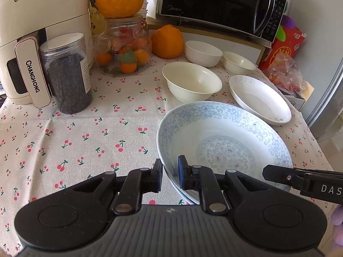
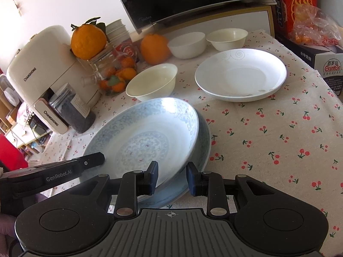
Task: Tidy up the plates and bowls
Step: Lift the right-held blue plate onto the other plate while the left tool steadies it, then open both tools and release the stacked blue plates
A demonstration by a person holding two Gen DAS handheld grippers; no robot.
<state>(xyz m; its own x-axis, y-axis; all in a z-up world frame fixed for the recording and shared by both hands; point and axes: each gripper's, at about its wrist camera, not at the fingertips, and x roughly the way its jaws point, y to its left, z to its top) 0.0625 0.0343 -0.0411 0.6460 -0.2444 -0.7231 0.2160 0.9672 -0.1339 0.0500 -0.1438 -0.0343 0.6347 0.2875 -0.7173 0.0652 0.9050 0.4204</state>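
We have the upper blue-patterned plate (image 2: 145,135) tilted over a second, matching plate (image 2: 201,141) at the near edge of the cherry-print tablecloth (image 2: 268,128), approx. front-centre of the table. Both grippers clamp its rim: the left gripper (image 1: 170,176) is pinched almost fully closed on the near-left lip, one pad inside the dish and one outside; the right gripper (image 2: 172,177) is closed to a narrow gap on the near-right lip (it may be catching the lower plate's edge too, we can't tell). The right wrist view shows the upper plate's far rim raised toward the wall and its right side lifted clear of the one below, so it isn't nested flat yet. Being round, it has no real long axis; its open face points up and tips toward us.

Progress, as we judge it: early. One pair of plates is partly stacked, nothing else is grouped. Still loose: the white plate (image 2: 240,77) w/ scroll trim, well apart to the right; the large cream bowl (image 2: 152,81) just behind the blue pair; two small bowls, one white (image 2: 186,44) and one cream (image 2: 227,38), side by side farther back near the loose orange (image 2: 154,48).

Beyond those stand the fruit jar (image 1: 123,49), the dark-filled canister (image 1: 66,72), the Changhong appliance (image 1: 42,21) and the microwave (image 1: 220,6), none of it part of the job.
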